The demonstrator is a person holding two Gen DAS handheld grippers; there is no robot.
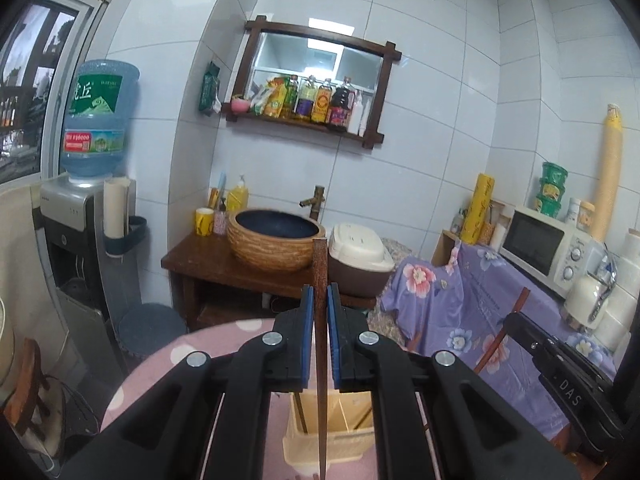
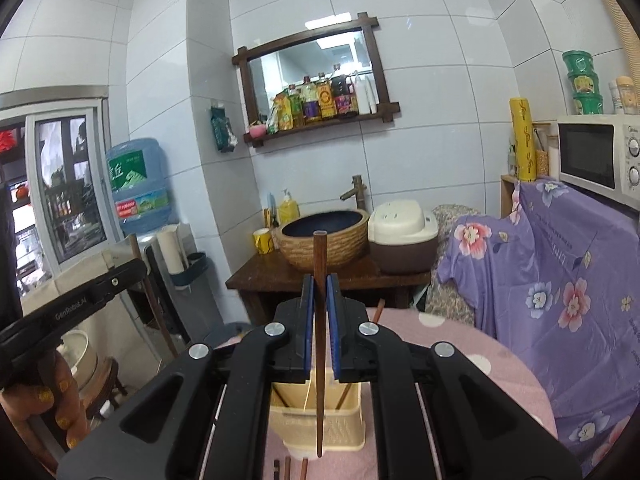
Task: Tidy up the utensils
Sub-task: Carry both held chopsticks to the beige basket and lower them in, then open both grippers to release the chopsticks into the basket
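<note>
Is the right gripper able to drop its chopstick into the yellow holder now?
Probably yes. The right gripper holds a chopstick upright, tip hanging just in front of the holder. The holder's top is open and nothing blocks it; a short move forward should do.

Basin [image 1: 276, 236], rice cooker [image 1: 356, 256] — microwave [image 2: 600, 156], water jug [image 1: 100, 116]

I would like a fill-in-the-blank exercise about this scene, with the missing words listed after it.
1. Each gripper, left gripper and right gripper, is shut on one ____.
2. Under both grippers stands a beige holder on a ____ tablecloth with white dots.
3. The microwave sits above a ____ flowered cloth.

Missing words: chopstick; pink; purple
</note>
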